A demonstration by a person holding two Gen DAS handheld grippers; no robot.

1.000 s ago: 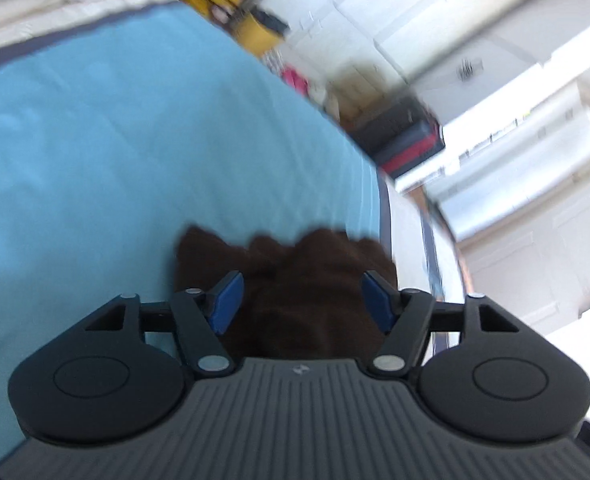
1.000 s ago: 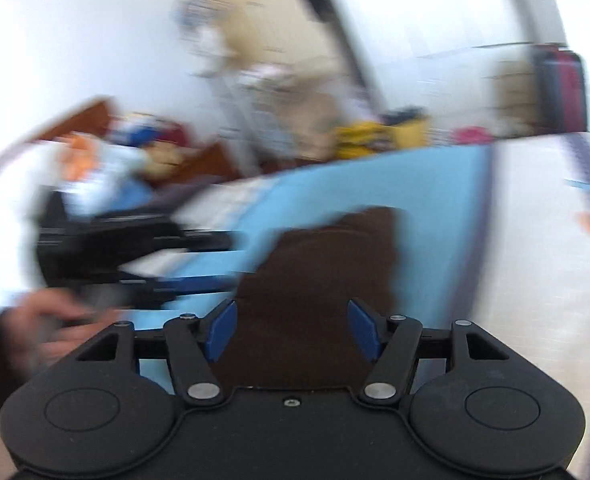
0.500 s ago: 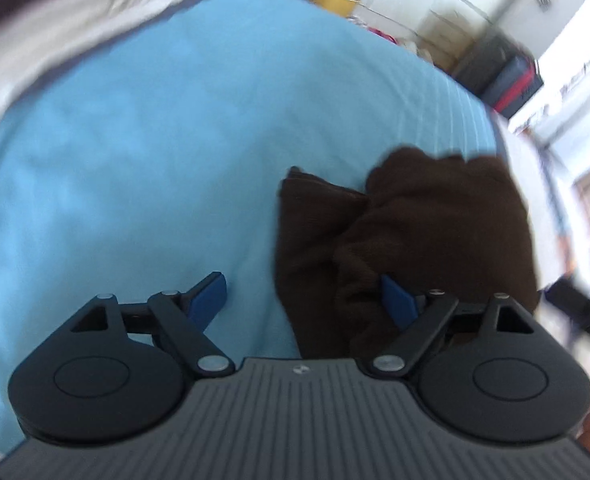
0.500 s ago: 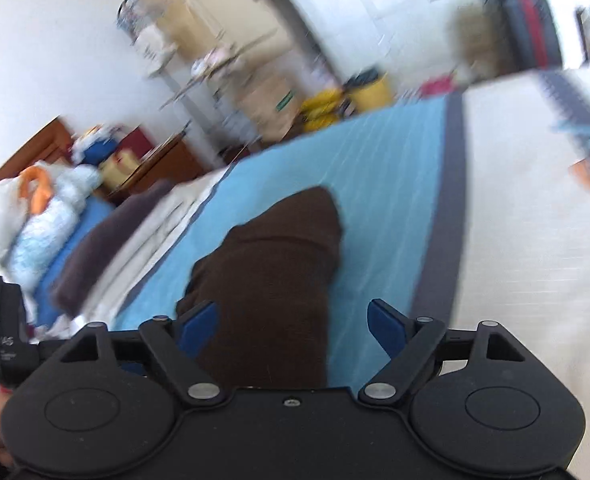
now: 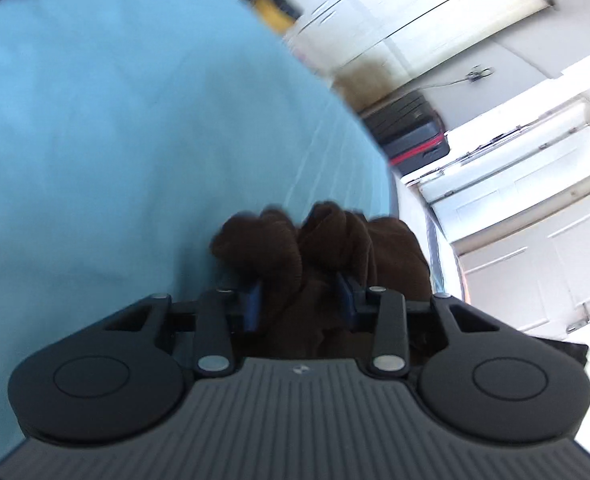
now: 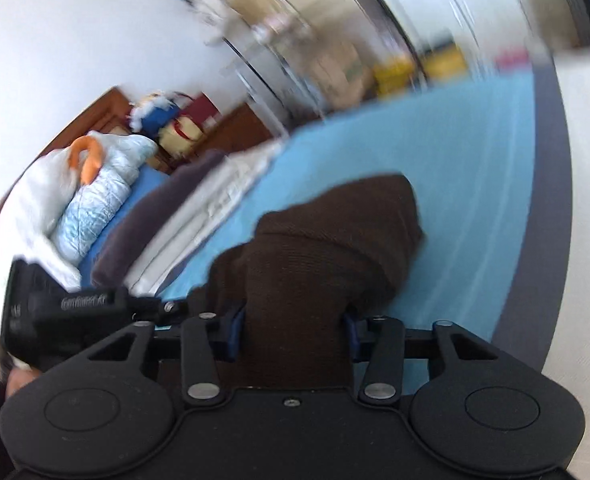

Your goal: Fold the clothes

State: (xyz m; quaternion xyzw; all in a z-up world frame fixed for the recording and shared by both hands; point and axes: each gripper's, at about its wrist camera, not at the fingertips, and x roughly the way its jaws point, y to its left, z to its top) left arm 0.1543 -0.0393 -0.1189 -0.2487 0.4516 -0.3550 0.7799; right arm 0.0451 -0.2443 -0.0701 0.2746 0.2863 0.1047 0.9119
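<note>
Brown knitted cloth (image 6: 327, 248) is bunched on the blue sheet (image 5: 115, 120), its long axis running away from both cameras toward the sheet's far edge. Its near end is pinched by the left gripper (image 5: 301, 300), whose jaws have just been closing onto the folds. The right gripper (image 6: 293, 334) has likewise been closing and is clamped on the cloth.

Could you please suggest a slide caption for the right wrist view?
Right gripper, jaws just closing, clamps a bunched brown garment on the blue bedsheet.
</note>
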